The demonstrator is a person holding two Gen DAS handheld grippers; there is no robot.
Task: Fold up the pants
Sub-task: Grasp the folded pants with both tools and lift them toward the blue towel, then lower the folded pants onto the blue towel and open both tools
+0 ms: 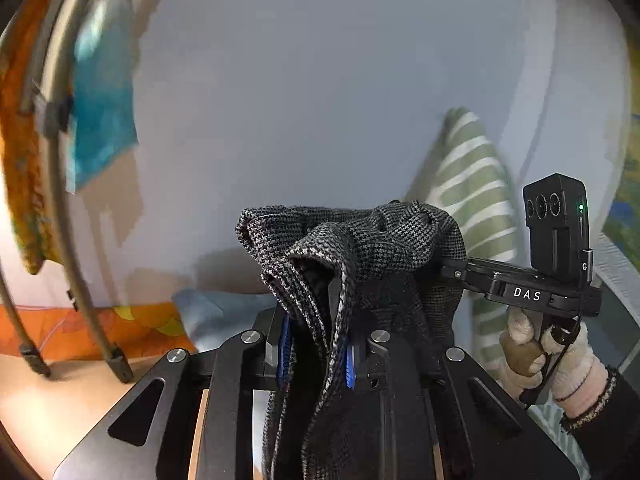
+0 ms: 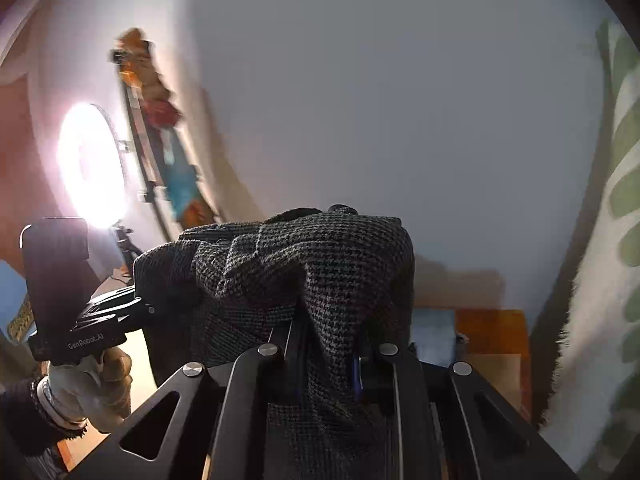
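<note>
The pants (image 1: 360,248) are dark grey houndstooth cloth, held up in the air between both grippers. My left gripper (image 1: 316,344) is shut on a bunched fold of the pants, which drapes over and between its blue-padded fingers (image 1: 285,346). My right gripper (image 2: 326,344) is shut on another part of the pants (image 2: 304,264), which covers its fingertips. In the left wrist view the right gripper's body (image 1: 532,292) reaches into the cloth from the right. In the right wrist view the left gripper's body (image 2: 80,320) reaches in from the left. Both views point up at the wall.
A pale wall (image 1: 300,80) fills the background. A drying rack (image 1: 60,184) with orange and blue cloth stands at the left. A green-striped cushion (image 1: 472,184) is at the right. A bright ring light (image 2: 90,168) glares at the left. A furry green-patterned fabric (image 2: 608,240) hangs at the right.
</note>
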